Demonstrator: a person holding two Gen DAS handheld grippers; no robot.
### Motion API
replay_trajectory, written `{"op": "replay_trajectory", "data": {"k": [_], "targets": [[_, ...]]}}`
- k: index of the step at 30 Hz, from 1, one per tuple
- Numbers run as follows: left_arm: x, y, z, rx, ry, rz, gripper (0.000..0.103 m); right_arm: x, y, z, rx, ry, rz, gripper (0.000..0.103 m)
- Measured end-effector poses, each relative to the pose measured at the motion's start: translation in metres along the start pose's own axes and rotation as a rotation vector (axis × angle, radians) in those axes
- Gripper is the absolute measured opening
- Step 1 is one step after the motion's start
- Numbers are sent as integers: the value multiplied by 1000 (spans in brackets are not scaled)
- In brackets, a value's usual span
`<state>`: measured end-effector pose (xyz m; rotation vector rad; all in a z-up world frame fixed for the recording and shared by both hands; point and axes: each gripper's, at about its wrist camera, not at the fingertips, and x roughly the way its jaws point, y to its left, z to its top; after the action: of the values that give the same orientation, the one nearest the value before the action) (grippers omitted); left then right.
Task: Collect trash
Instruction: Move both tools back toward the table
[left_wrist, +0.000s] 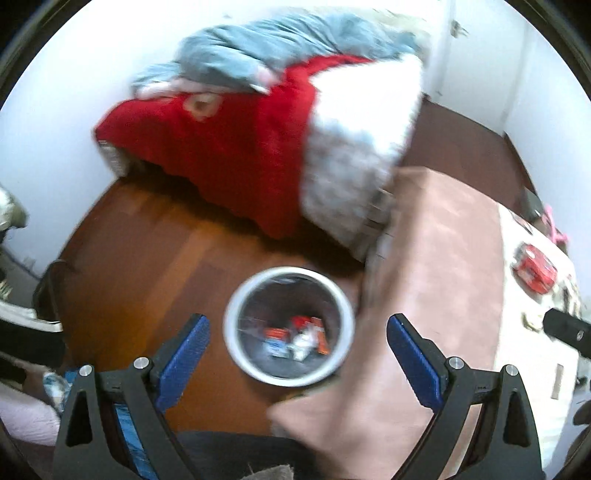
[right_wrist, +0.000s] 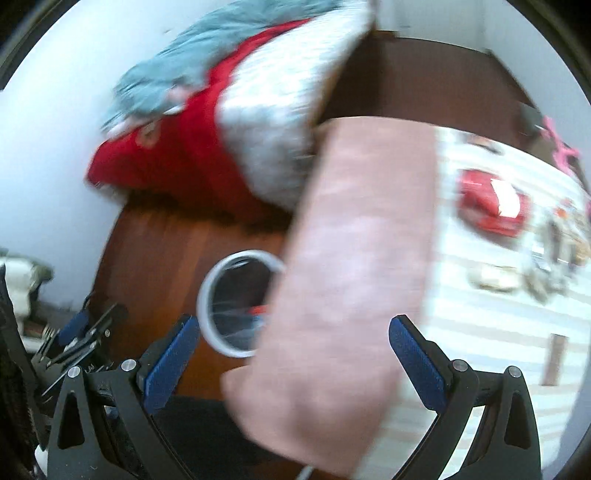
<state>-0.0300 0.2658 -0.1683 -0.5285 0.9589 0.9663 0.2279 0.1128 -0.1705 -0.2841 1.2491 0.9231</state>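
Blue-padded, our left gripper (left_wrist: 297, 350) hangs spread and empty above the round white-rimmed metal bin (left_wrist: 290, 325) on the brown wooden floor (left_wrist: 147, 251), crumpled wrappers (left_wrist: 295, 338) lying inside it. From the right wrist, our right gripper (right_wrist: 293, 350) gapes empty too, the bin (right_wrist: 236, 302) half hidden behind pink bedding (right_wrist: 351, 258).
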Motion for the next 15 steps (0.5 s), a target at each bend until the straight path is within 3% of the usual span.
{"op": "replay_trajectory", "data": {"k": [8,12,15], "targets": [[53,-163,11,152,81,-119,98,0,-195,32,244,-2,-231,103],[55,-238,25,308,42,-166,98,18,-249,54,269,30,-261,103],[55,-288,38,491,-26,-182,98,42,-274,69,260,70,-250,99]]}}
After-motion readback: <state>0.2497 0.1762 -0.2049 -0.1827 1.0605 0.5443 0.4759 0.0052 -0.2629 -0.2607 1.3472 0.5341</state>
